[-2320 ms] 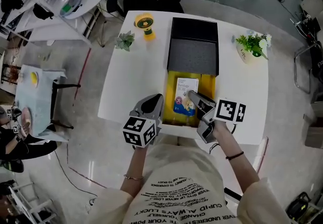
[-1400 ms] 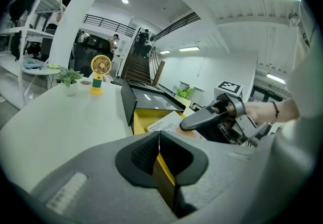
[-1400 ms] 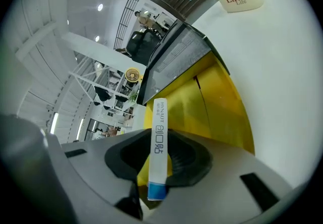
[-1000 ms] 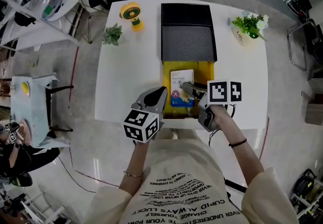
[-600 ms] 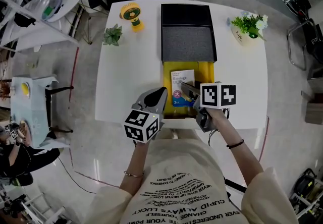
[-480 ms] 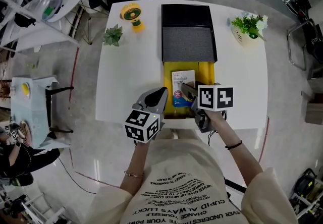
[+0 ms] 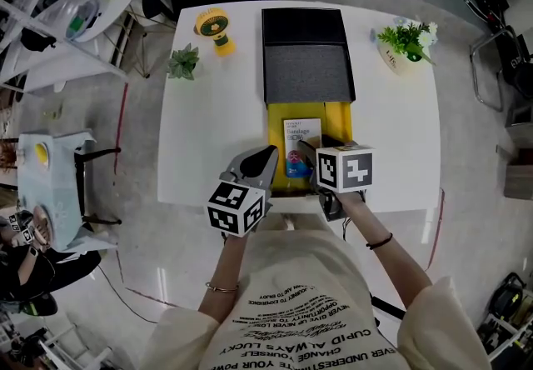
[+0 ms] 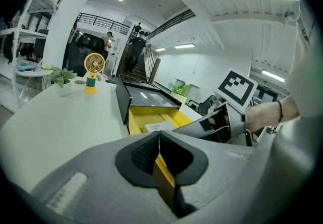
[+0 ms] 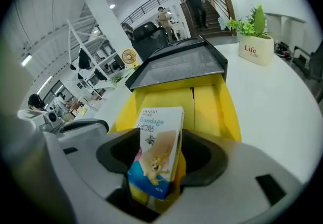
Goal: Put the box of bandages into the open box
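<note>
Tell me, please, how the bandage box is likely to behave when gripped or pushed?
The bandage box looks like thin printed card, so it is probably light and easily crushed by a hard squeeze. Its flat faces suggest it would slide, not roll, inside the yellow box.

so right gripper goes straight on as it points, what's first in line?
The bandage box, standing between the jaws of the right gripper, which have just been opening; then probably the floor of the open box.
</note>
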Tool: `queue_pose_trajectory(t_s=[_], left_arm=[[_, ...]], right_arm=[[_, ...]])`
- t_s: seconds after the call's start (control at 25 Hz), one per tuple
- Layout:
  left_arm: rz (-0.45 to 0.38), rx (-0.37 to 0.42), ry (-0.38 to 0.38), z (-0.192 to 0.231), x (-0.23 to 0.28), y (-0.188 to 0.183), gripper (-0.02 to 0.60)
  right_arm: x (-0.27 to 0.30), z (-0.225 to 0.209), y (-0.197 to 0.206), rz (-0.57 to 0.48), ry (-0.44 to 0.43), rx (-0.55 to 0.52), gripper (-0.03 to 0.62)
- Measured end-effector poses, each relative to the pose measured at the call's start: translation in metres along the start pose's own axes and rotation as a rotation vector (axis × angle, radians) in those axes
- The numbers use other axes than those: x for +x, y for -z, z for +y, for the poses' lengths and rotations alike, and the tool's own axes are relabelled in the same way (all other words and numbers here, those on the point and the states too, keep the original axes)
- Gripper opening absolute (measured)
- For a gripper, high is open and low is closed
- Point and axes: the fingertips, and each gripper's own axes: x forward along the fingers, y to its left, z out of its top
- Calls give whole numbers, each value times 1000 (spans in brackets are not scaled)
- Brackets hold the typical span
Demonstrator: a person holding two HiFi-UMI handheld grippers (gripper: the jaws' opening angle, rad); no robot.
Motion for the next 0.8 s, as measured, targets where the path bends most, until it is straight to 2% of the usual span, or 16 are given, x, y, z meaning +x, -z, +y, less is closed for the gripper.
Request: queue_pose_trajectory(t_s=[0.28,0.52,0.64,0.8], left_arm=[[-6,34,23,-7,0,-5,23],[-41,115,30,-15,-7,-12,23],[-73,137,30,-18,-10,-19,22],[-118,177,40,-24,-14,-36,22]], right_arm=[[-12,-3,-11,-92,43,-30,230],[-27,1,-21,-200,42,-127,72],[-36,11,-29,-263,1,-183,34],[-53,23,-40,-343,-54,-253,14]])
